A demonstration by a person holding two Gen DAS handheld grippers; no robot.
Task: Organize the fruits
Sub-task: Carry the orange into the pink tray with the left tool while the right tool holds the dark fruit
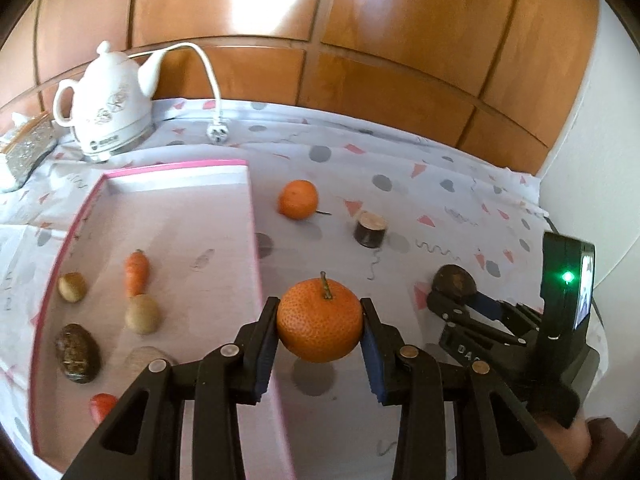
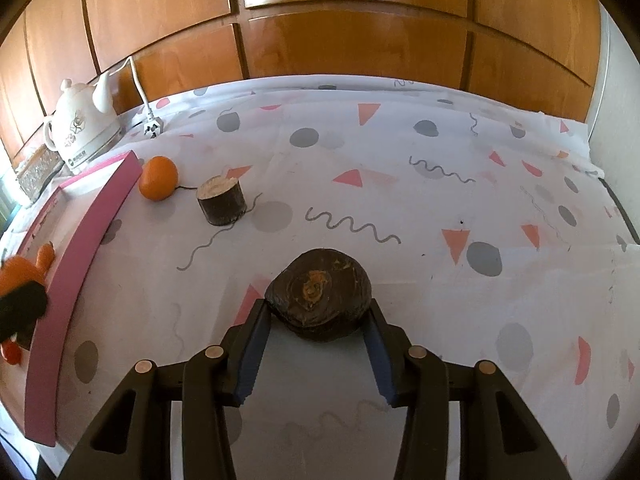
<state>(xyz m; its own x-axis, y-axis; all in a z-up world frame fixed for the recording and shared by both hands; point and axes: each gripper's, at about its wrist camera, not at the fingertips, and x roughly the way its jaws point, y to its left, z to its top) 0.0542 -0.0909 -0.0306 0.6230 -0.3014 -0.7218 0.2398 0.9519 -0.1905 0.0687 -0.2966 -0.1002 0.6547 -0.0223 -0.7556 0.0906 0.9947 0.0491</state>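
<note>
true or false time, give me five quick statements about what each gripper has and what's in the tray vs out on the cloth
1. The left gripper is shut on the stemmed orange. True.
2. The right gripper holds the white kettle. False: its pads flank the dark brown fruit; the kettle stands at the back of the table.
3. The small carrot lies inside the pink tray. True.
4. The second orange is in the tray. False: it sits on the cloth beside the tray.
5. The dark stump-like piece is in the tray. False: it rests on the cloth.
</note>
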